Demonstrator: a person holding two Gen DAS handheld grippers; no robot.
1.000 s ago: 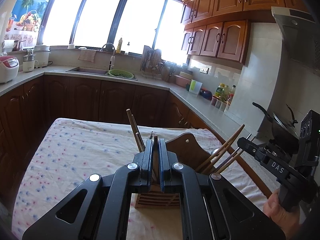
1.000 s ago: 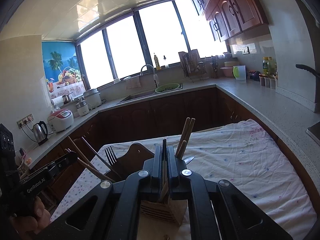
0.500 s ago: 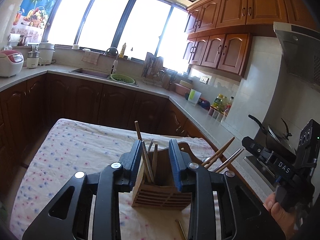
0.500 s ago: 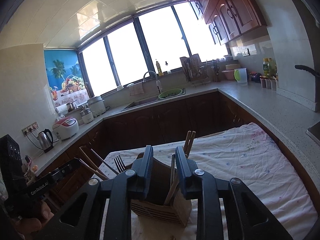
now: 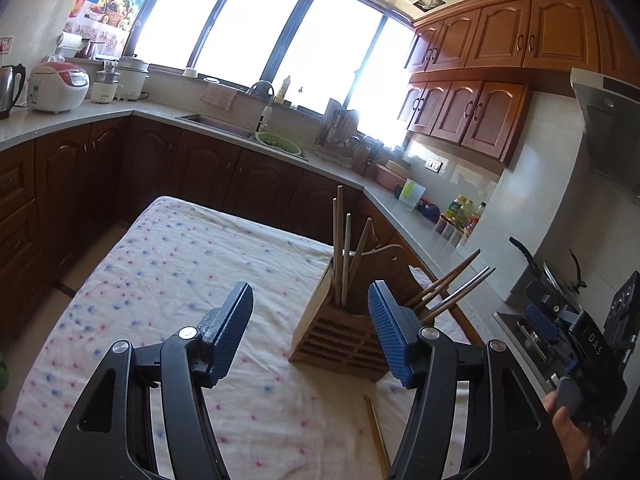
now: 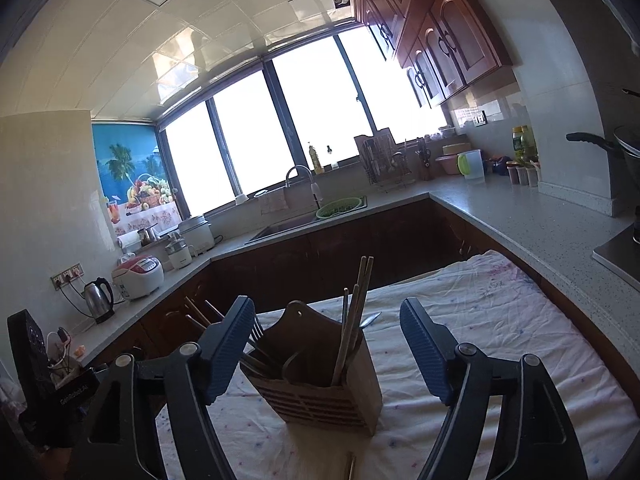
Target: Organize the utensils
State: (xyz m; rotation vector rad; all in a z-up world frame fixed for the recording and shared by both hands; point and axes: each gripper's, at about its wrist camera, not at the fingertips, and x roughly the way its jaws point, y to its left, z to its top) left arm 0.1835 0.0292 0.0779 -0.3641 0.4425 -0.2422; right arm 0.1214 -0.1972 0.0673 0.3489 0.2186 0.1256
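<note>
A wooden slatted utensil holder stands on the cloth-covered table, with several wooden chopsticks upright in one compartment and more utensils leaning out to the right. It also shows in the right wrist view, with chopsticks and a fork in it. My left gripper is open and empty, raised in front of the holder. My right gripper is open and empty, above the holder. One chopstick lies on the cloth before the holder.
Kitchen counters wrap round the table, with a sink, rice cooker, kettle and bottles. A stove with a pan is at right. The other handheld unit is at the right edge.
Both grippers went from shut on chopsticks over the holder to wide open. The chopsticks now stand in the holder, and both grippers have pulled back and up.
</note>
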